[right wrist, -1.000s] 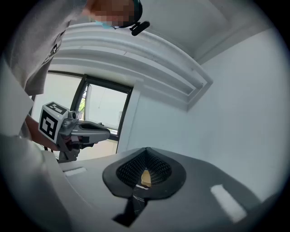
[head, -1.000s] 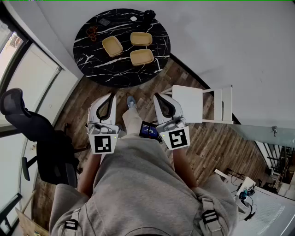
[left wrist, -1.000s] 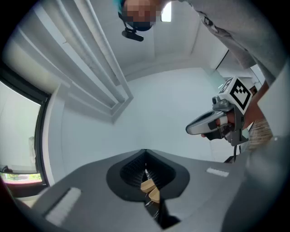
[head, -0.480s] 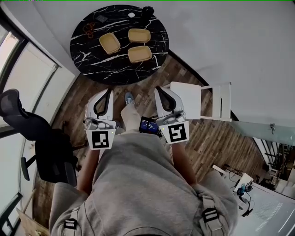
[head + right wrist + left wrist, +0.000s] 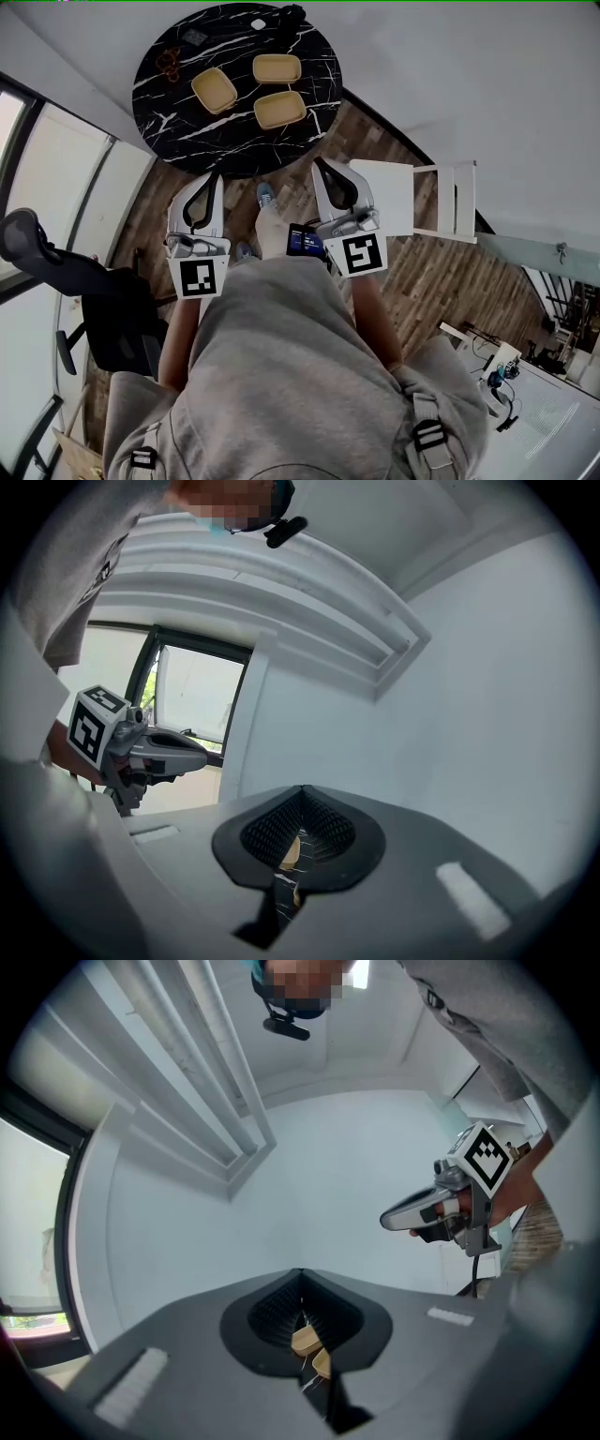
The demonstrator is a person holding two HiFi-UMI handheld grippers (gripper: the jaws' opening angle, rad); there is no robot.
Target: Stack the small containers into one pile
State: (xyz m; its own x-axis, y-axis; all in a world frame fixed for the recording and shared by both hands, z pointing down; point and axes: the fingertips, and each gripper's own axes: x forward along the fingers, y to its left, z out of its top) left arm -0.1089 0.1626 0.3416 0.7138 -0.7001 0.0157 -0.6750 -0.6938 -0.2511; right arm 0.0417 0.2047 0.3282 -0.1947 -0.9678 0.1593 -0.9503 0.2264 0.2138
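Three small tan containers lie apart on a round black marble table (image 5: 187, 141): one at the left (image 5: 214, 90), one at the back (image 5: 277, 67), one at the front right (image 5: 280, 109). My left gripper (image 5: 211, 175) and right gripper (image 5: 320, 165) are held side by side over the wooden floor, short of the table's near edge. Both are shut and hold nothing. Through the left gripper's closed jaws a sliver of two tan containers (image 5: 309, 1344) shows; the right gripper view shows a sliver of one container (image 5: 289, 852).
A white folding chair (image 5: 412, 197) stands right of the right gripper. A black office chair (image 5: 84, 281) is at the left by the window. On the table's far side lie a small brown thing (image 5: 169, 64), a dark pad (image 5: 194, 37) and a black object (image 5: 291, 13).
The table and containers have slid up and left in the head view. Both grippers have risen slightly toward the table; their jaws stay shut.
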